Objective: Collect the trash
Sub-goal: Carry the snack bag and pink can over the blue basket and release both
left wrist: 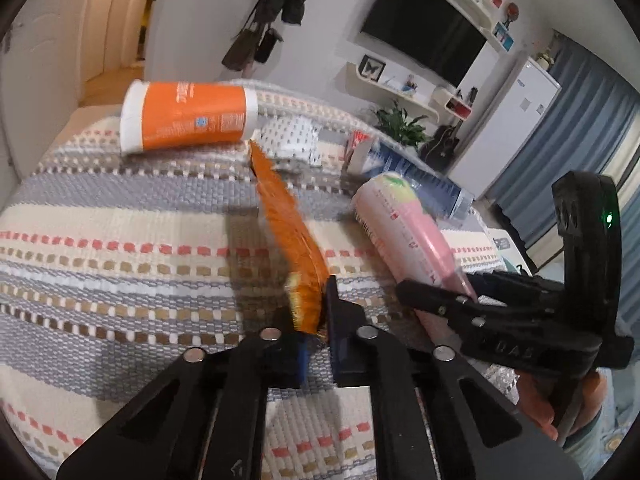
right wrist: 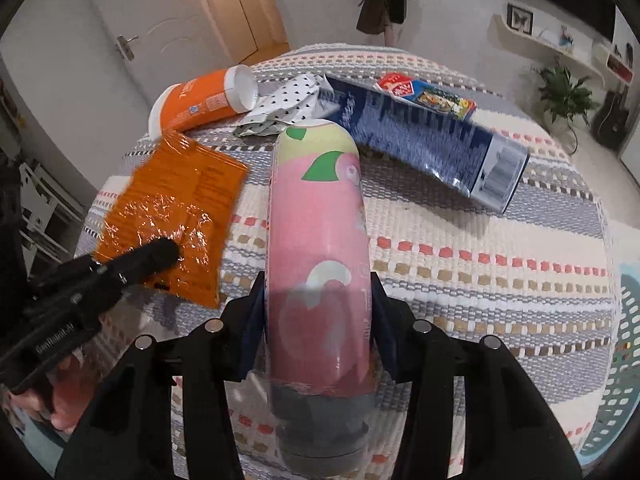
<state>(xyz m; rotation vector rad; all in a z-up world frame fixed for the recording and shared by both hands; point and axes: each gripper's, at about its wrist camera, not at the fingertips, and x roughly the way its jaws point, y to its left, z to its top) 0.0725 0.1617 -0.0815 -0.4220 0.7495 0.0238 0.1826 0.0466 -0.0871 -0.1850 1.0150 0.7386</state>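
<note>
Our left hand-held gripper (left wrist: 322,320) pinches the orange wrapper (left wrist: 288,224) by its near edge; our right hand-held gripper (right wrist: 320,320) clamps the pink bottle (right wrist: 318,216), its cap cut off below. Beyond, an orange tub (right wrist: 196,100), crumpled paper (right wrist: 284,106) and a blue bag (right wrist: 424,140) crowd the bed (right wrist: 480,280)'s far edge; the near stripes lie open.

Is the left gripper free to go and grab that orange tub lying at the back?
Probably not yet. The left gripper is shut on the orange wrapper, so its jaws are taken. The path itself looks clear: only bare striped cloth lies between it and the orange tub.
</note>
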